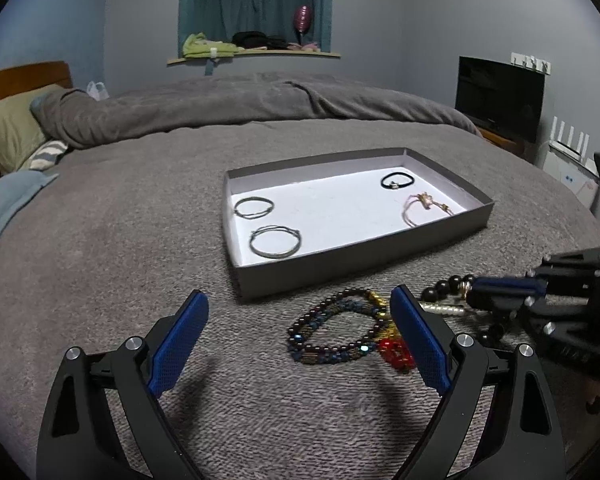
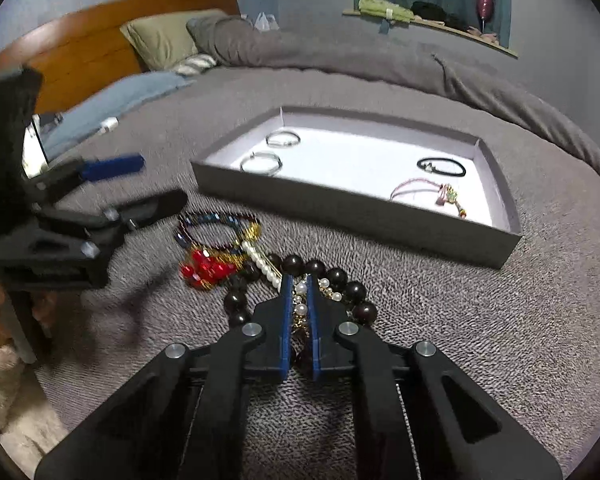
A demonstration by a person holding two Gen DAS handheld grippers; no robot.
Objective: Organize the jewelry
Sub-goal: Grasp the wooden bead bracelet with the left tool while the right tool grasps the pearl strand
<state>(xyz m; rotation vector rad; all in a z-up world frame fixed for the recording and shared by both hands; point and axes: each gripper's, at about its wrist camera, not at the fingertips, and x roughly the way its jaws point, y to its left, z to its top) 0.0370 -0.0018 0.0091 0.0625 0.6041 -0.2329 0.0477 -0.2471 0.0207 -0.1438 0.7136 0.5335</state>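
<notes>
The right hand-held gripper (image 2: 298,286) has its blue pads pressed nearly together on a pearl-and-gold strand (image 2: 300,300), ringed by a dark wooden bead bracelet (image 2: 340,280) on the grey bed cover (image 2: 460,320). The left hand-held gripper (image 1: 300,304) hovers with its fingers wide apart, gripping nothing, over a dark iridescent bead bracelet (image 1: 332,332) beside red beads (image 1: 396,354). Farther back sits a shallow grey tray (image 1: 320,268) holding two silver bangles (image 1: 275,242), a black band (image 1: 397,181) and a pink cord bracelet (image 1: 420,208). Beyond lie a rumpled duvet (image 1: 260,100) and a green pillow (image 1: 8,132).
</notes>
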